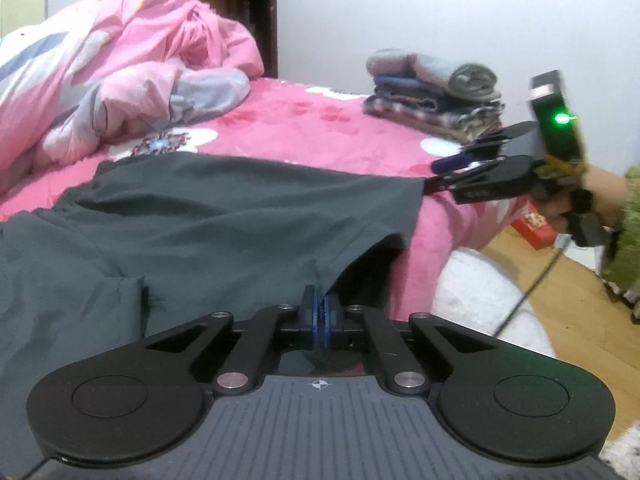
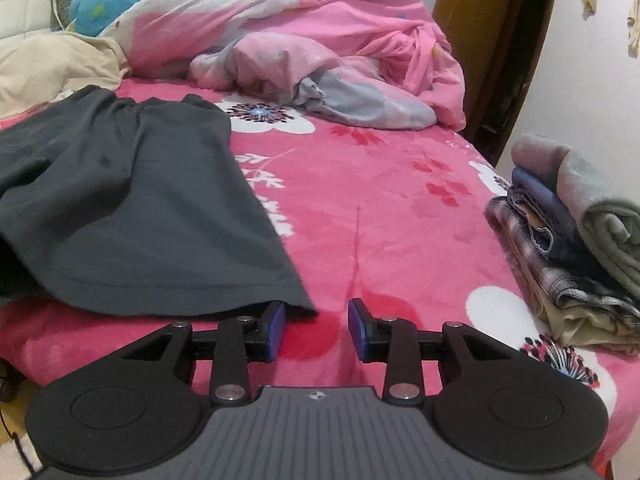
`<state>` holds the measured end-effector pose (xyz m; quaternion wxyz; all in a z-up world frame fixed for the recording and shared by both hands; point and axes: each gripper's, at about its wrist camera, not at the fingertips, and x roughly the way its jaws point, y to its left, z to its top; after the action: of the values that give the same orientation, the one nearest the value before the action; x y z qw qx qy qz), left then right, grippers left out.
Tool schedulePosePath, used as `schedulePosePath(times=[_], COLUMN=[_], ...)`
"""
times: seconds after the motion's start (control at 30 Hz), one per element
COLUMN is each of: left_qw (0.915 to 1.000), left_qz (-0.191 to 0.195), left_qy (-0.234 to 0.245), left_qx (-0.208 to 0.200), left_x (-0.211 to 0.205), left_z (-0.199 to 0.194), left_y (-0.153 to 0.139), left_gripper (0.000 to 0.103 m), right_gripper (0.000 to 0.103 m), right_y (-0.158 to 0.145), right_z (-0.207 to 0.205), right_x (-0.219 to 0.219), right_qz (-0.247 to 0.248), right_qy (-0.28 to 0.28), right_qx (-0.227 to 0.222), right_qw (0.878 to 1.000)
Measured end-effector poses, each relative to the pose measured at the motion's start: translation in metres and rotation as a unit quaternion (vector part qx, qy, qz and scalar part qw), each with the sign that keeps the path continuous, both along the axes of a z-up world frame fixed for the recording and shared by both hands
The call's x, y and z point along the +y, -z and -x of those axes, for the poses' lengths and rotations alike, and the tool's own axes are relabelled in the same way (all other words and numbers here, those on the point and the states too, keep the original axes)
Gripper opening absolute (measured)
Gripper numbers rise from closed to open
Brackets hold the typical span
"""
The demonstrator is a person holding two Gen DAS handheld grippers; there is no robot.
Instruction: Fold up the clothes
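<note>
Across the left half of the right wrist frame, dark grey shorts (image 2: 132, 208) lie spread on the pink bed (image 2: 400, 208). At lower centre the right gripper (image 2: 316, 330) tilts downward, jaws parted, its left pad beside the hem corner. In the left wrist view, the left gripper (image 1: 320, 314) is pinched closed on the shorts' hem.
</note>
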<state>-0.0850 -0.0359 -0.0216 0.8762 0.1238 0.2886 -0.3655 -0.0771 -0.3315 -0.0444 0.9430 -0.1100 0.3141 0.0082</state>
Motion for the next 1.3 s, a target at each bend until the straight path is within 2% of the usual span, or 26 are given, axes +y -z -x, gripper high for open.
schedulePosePath(times=[0.1, 0.23, 0.3, 0.37, 0.53, 0.57, 0.63, 0.67, 0.73, 0.83, 0.9, 1.0, 1.07, 1.2, 1.27, 1.3], left_qw=[0.9999, 0.9992, 0.9991, 0.9990, 0.9991, 0.9992, 0.9993, 0.9993, 0.9994, 0.9984, 0.9978, 0.9976, 0.9960, 0.9947, 0.9948, 0.9950], left_qz=[-0.012, -0.030, -0.027, -0.020, -0.003, 0.002, 0.010, 0.014, 0.026, 0.056, 0.064, 0.049, 0.055, 0.078, 0.075, 0.069], left_qy=[0.006, 0.006, 0.001, -0.003, -0.010, -0.010, -0.010, -0.009, -0.008, 0.002, 0.013, 0.019, 0.016, 0.026, 0.033, 0.036], left_qx=[0.003, 0.024, 0.033, 0.039, 0.041, 0.039, 0.034, 0.032, 0.020, 0.003, 0.012, 0.045, 0.069, 0.062, 0.061, 0.062], left_x=[0.000, -0.001, 0.001, 0.003, 0.007, 0.008, 0.010, 0.010, 0.011, 0.011, 0.008, -0.001, -0.004, -0.004, -0.008, -0.010], left_z=[0.013, 0.021, 0.022, 0.020, 0.017, 0.017, 0.018, 0.018, 0.018, 0.015, 0.012, 0.004, -0.002, -0.003, -0.002, -0.002], left_y=[0.005, 0.020, 0.024, 0.025, 0.026, 0.025, 0.024, 0.023, 0.017, 0.002, 0.002, 0.018, 0.023, 0.012, 0.014, 0.017], left_gripper=[0.001, 0.001, 0.001, 0.001, 0.001, 0.001, 0.001, 0.001, 0.000, 0.000, 0.000, 0.000, 0.000, 0.000, 0.000, 0.000], right_gripper=[0.036, 0.035, 0.035, 0.035, 0.034, 0.033, 0.006, 0.001, 0.001, 0.001, 0.001, 0.001, 0.001, 0.001, 0.001, 0.002], right_y=[0.000, -0.005, -0.008, -0.008, -0.001, 0.001, 0.004, -0.001, -0.013, -0.050, -0.059, -0.037, -0.026, -0.049, -0.050, -0.041], right_z=[-0.007, -0.012, -0.011, -0.012, -0.018, -0.020, -0.023, -0.023, -0.021, -0.008, -0.005, -0.020, -0.029, -0.021, -0.021, -0.025], right_x=[-0.010, -0.026, -0.032, -0.033, -0.028, -0.025, -0.018, -0.018, -0.019, -0.020, -0.019, -0.025, -0.030, -0.026, -0.030, -0.034], right_qz=[-0.037, -0.090, -0.118, -0.125, -0.165, -0.162, -0.144, -0.140, -0.133, -0.128, -0.107, -0.091, -0.091, -0.077, -0.075, -0.076], right_qy=[0.004, 0.036, 0.035, 0.034, 0.000, -0.002, 0.007, 0.018, 0.039, 0.044, 0.044, 0.059, 0.070, 0.063, 0.066, 0.067], right_qx=[0.004, -0.007, -0.012, -0.011, -0.005, -0.001, -0.003, -0.017, -0.050, -0.117, -0.130, -0.080, -0.058, -0.106, -0.106, -0.088], right_qw=[0.999, 0.995, 0.992, 0.992, 0.986, 0.987, 0.989, 0.990, 0.989, 0.984, 0.985, 0.991, 0.992, 0.989, 0.989, 0.991])
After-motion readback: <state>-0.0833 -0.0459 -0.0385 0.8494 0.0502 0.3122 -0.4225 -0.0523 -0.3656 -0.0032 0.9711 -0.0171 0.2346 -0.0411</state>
